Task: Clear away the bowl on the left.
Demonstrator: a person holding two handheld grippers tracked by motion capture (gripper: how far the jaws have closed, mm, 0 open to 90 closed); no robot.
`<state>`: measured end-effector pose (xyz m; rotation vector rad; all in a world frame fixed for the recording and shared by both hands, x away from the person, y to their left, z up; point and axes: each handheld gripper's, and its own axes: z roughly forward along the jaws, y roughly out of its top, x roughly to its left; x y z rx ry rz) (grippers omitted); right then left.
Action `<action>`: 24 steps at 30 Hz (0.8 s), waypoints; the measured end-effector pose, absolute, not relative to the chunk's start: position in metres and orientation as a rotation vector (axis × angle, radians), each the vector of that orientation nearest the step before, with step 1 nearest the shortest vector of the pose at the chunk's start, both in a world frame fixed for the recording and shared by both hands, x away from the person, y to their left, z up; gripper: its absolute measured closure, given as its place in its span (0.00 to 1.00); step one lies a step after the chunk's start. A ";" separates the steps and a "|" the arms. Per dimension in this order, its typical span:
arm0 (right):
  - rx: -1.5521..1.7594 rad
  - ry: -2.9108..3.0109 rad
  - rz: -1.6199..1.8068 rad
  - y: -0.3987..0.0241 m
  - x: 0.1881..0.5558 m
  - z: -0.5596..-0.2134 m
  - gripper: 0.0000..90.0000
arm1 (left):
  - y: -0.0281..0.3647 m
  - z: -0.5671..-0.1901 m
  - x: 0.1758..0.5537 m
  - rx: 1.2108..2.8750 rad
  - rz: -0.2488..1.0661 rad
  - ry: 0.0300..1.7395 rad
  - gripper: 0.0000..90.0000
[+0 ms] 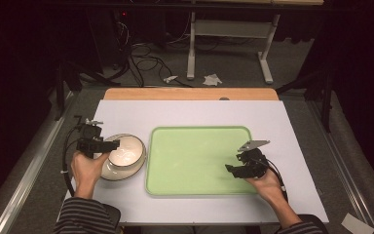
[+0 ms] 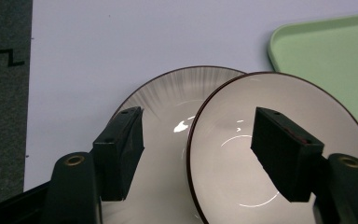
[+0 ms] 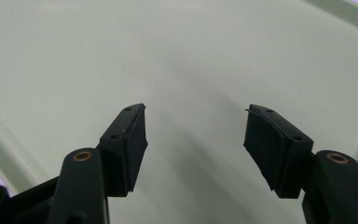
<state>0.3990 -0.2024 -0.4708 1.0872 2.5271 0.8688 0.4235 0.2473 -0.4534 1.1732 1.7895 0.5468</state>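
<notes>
Lab: floor cables [image 1: 143, 58], dark drapes [image 1: 24, 44]

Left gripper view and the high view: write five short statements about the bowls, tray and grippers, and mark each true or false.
1. Two bowls lie under the left gripper: the upper bowl overlaps the lower bowl. True.
2. The bowls sit on the green tray. False: they rest on the white sheet beside the tray.
3. The left gripper is open. True.
4. The right gripper is shut on a bowl. False: it is open and holds nothing, over the tray.
5. The tray holds a cup. False: it is bare.
</notes>
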 end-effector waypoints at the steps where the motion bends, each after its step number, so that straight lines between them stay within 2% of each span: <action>1: 1.091 2.527 0.865 -0.203 0.399 -0.471 0.45 | 0.248 -0.458 0.425 1.183 0.538 1.805 0.41; 11: 1.086 2.532 0.862 -0.203 0.399 -0.471 0.45 | 0.255 -0.473 0.430 1.180 0.490 1.893 0.48; 19: 1.085 2.531 0.851 -0.201 0.398 -0.471 0.45 | 0.258 -0.481 0.432 1.193 0.466 1.935 0.62; 24: 1.091 2.537 0.856 -0.202 0.399 -0.472 0.45 | 0.261 -0.485 0.435 1.168 0.402 1.963 0.68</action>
